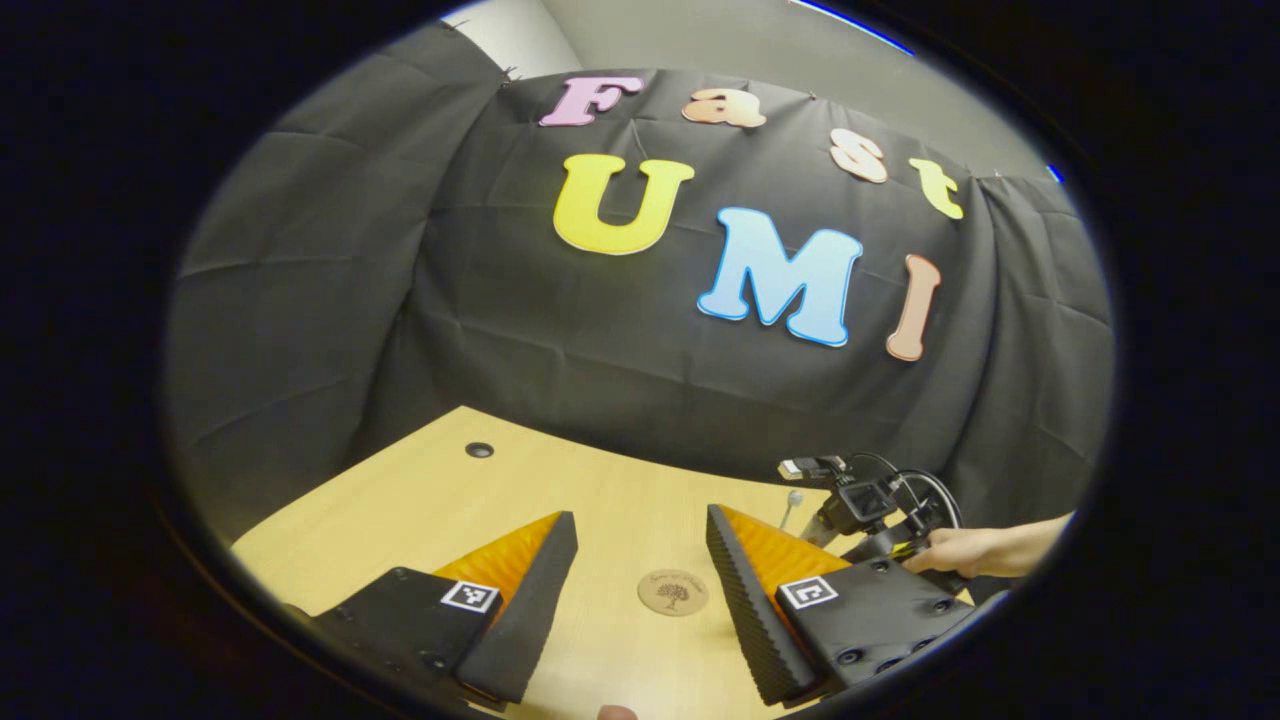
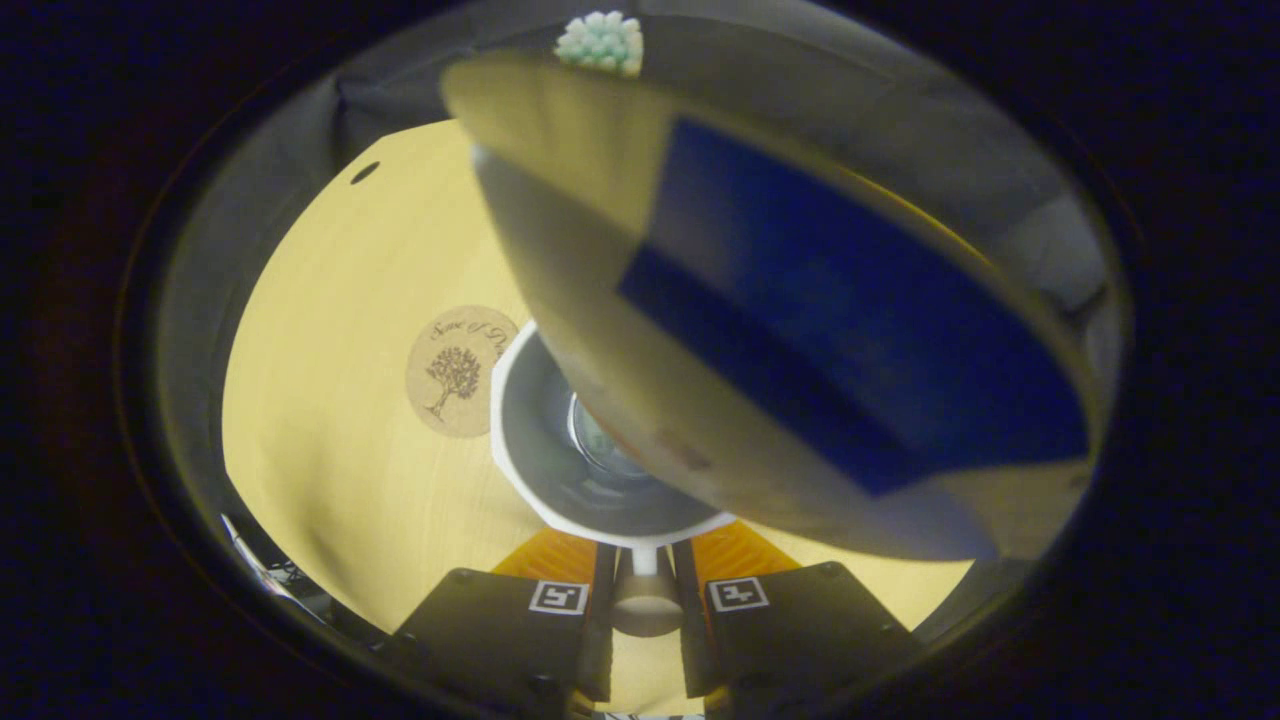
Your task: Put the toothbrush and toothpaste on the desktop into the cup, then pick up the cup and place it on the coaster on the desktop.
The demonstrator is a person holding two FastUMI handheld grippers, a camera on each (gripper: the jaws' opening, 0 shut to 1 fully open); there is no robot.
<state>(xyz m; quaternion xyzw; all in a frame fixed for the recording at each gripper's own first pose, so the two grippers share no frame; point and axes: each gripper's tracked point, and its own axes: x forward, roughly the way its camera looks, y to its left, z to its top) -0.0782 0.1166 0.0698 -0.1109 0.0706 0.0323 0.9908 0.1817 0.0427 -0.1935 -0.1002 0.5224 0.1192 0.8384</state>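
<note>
In the right gripper view my right gripper (image 2: 645, 560) is shut on the handle of a white cup (image 2: 515, 440), seen from above. A big blurred toothpaste tube (image 2: 800, 330) with a blue label leans out of the cup towards the camera. The toothbrush's pale green bristle head (image 2: 602, 40) sticks up beyond it. A round wooden coaster (image 2: 460, 370) with a tree print lies just left of the cup, which overlaps its edge. In the left gripper view my left gripper (image 1: 640, 520) is open above the desk, with the coaster (image 1: 673, 592) lying between its fingers. The toothbrush tip (image 1: 794, 498) shows to the right.
The light wooden desktop (image 1: 420, 500) has a dark round cable hole (image 1: 479, 449) at its far left. A person's hand (image 1: 985, 548) holds the other gripper at the right edge. The black cloth wall closes off the back of the desk.
</note>
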